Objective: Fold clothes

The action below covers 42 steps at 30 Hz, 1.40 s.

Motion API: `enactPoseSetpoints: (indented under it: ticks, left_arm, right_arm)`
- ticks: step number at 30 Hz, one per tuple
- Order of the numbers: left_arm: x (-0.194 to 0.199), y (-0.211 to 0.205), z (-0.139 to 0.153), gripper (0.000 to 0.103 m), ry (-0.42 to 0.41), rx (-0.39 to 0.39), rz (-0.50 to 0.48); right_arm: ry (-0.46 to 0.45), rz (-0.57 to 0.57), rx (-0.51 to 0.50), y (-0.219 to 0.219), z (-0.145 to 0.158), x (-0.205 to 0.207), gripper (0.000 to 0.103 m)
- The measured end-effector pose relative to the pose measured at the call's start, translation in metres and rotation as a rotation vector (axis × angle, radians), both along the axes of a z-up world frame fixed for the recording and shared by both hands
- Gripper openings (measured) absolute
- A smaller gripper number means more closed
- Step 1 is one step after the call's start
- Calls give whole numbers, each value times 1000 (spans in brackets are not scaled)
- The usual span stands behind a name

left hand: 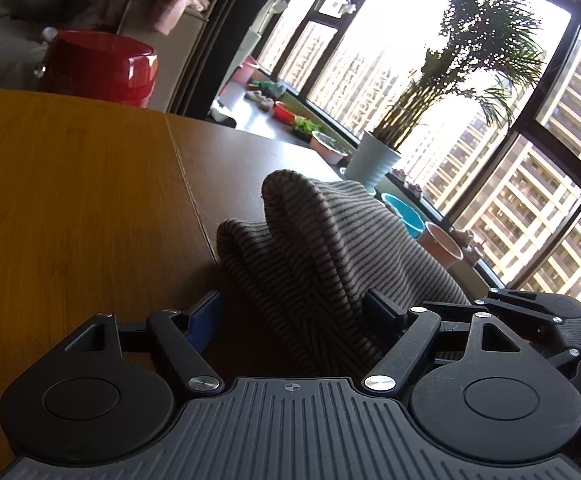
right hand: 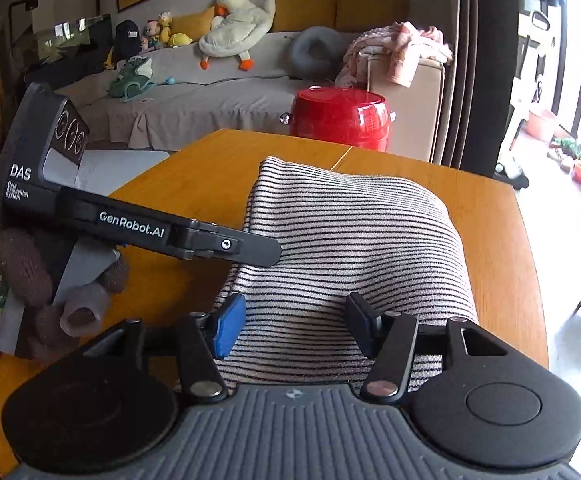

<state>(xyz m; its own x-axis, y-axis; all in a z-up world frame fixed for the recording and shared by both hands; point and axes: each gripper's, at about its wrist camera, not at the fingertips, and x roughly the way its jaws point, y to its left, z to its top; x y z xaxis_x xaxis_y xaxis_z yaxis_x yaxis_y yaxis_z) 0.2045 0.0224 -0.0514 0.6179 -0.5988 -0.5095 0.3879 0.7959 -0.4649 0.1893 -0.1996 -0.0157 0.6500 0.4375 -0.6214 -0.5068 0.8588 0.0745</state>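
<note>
Jaws on both tools are standing spread, with cloth lying between them but not pinched. Your left gripper (left hand: 292, 316) is holding its blue-padded finger well off to the left of the fabric, and only the black right finger is touching the cloth. Your right gripper (right hand: 294, 326) is straddling the near edge of the same piece, its pads (right hand: 226, 326) set to either side of the cloth without squeezing it.

You are working with a soft, beige knitted garment with thin dark stripes (right hand: 350, 232), and it is lying humped on the orange-brown wooden table (right hand: 210, 172), near the right-hand edge of the top. I judge it to be light and limp: it is sagging into rounded folds and a loose ridge, so it is likely to droop from wherever you lift it and drag the rest along. The knit looks grippy rather than slippery, and nothing about it seems fragile. Taking hold at the near hem, one tool toward each side, should be giving you the most control; grabbing the middle hump would probably be bunching several layers together.

Seen from the right wrist, your left tool is reaching in from the left at a slant, its tip resting against the left flank of the pile, with your gloved left hand (right hand: 50, 280) wrapping the handle. Your right tool is pointing straight ahead and low over the table, level with the cloth.
</note>
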Motion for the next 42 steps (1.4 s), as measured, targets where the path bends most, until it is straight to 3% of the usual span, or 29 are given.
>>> enactPoseSetpoints:
  ticks: [2, 3, 4, 7, 10, 15, 17, 19, 20, 21, 22, 24, 29, 31, 34, 36, 39, 42]
  left_arm:
    - [1, 0, 0, 84, 1, -3, -1]
    - [2, 0, 0, 85, 2, -5, -1]
    - [3, 0, 0, 86, 3, -7, -1]
    - [3, 0, 2, 86, 1, -6, 1]
    - [-1, 6, 7, 85, -15, -2, 14]
    - [-15, 23, 16, 81, -47, 11, 56]
    - [-21, 30, 15, 73, -42, 8, 65]
    - [-26, 37, 12, 56, -29, 0, 65]
    - [-28, 39, 11, 54, -22, -5, 61]
    - [-28, 37, 10, 53, -17, -16, 47]
    - [-29, 35, 9, 52, -13, -24, 32]
    - [-31, 26, 7, 52, -11, -33, -6]
    - [-37, -7, 5, 52, -31, 15, -95]
    - [-35, -11, 5, 52, -30, 21, -102]
    - [-33, -13, 4, 52, -27, 18, -103]
    - [-31, -12, 3, 52, -22, 13, -104]
    - [-29, -9, 0, 55, -7, -12, -109]
    - [-27, -8, -2, 57, -1, -40, -125]
  right_arm:
    - [39, -2, 56, -5, 0, 5, 66]
    - [88, 41, 98, -5, -2, 8, 100]
    - [130, 80, 133, -4, -4, 10, 103]
    - [45, 88, 8, 14, -10, -2, 103]
    - [3, 76, -39, 21, -14, -9, 103]
    - [18, 43, 14, 15, -12, -8, 103]
    - [12, 26, 69, 7, 3, -8, 94]
    - [4, 8, 121, -1, 17, -9, 64]
    - [-23, -4, 117, -3, 26, -9, 56]
    - [-53, -16, 109, -6, 35, -10, 41]
    - [-96, -25, 61, -3, 43, -9, 34]
    - [-158, -14, -16, 8, 53, -5, 34]
    - [-186, 27, -111, 46, 53, 25, 36]
    - [-170, 31, -151, 61, 43, 44, 58]
    - [-132, 24, -231, 73, 18, 68, 58]
    - [-138, 33, -255, 73, 7, 72, 46]
    - [-147, 24, -191, 62, 13, 67, 30]
    - [-143, 1, -101, 43, 32, 61, 26]
